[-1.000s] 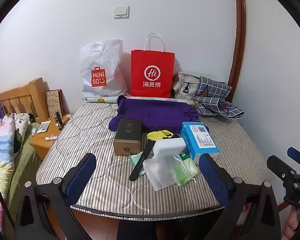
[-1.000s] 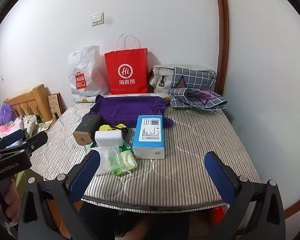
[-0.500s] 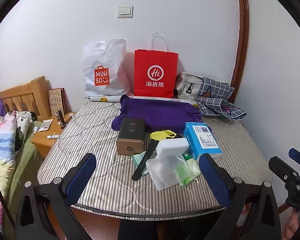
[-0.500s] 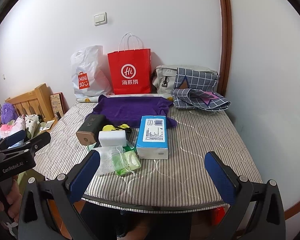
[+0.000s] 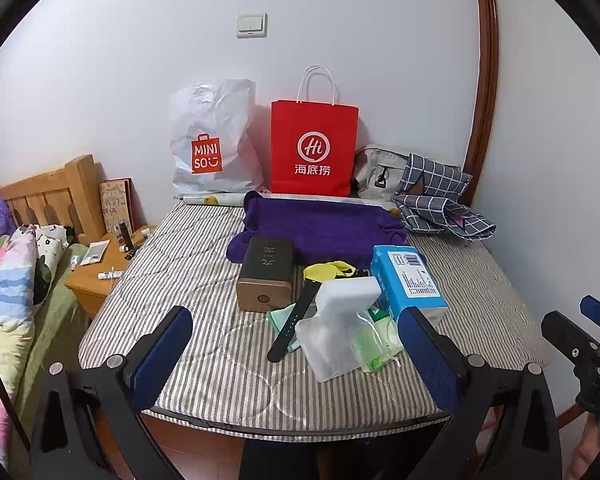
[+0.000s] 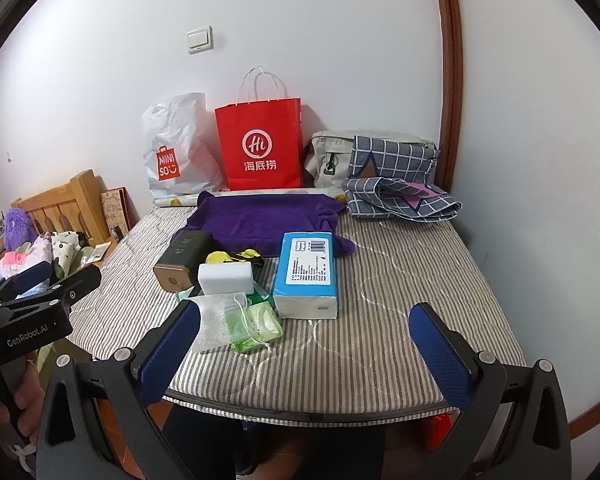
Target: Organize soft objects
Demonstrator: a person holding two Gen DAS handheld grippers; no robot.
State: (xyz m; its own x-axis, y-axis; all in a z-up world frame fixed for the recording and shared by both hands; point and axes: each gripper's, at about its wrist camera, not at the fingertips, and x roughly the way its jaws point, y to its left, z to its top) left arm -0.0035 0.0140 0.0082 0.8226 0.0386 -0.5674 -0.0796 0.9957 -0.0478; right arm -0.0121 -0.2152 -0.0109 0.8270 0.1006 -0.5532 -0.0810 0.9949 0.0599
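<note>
A striped mattress (image 5: 188, 264) (image 6: 400, 280) carries a purple towel (image 5: 324, 224) (image 6: 260, 218), a checked grey cloth (image 5: 440, 200) (image 6: 400, 192), a white sponge block (image 5: 346, 294) (image 6: 225, 278), a blue tissue pack (image 5: 410, 280) (image 6: 308, 268), a clear pouch with green packets (image 5: 348, 340) (image 6: 244, 320) and a yellow item (image 5: 330, 270) (image 6: 220, 257). My left gripper (image 5: 296, 356) is open, held off the near edge, nothing between its fingers. Level with that edge, my right gripper (image 6: 304, 348) is open and empty too.
A dark box with a bronze end (image 5: 265, 274) (image 6: 180, 260) and a black strap (image 5: 296, 320) lie among the items. A red paper bag (image 5: 314, 148) (image 6: 260, 144), a white Miniso bag (image 5: 212, 140) and a grey bag (image 6: 332, 156) stand by the wall. A wooden nightstand (image 5: 96, 276) is left.
Both views have drifted slightly, so the objects on the mattress sit a little further right and lower in frame. Both grippers stay open. Nothing on the bed has moved.
</note>
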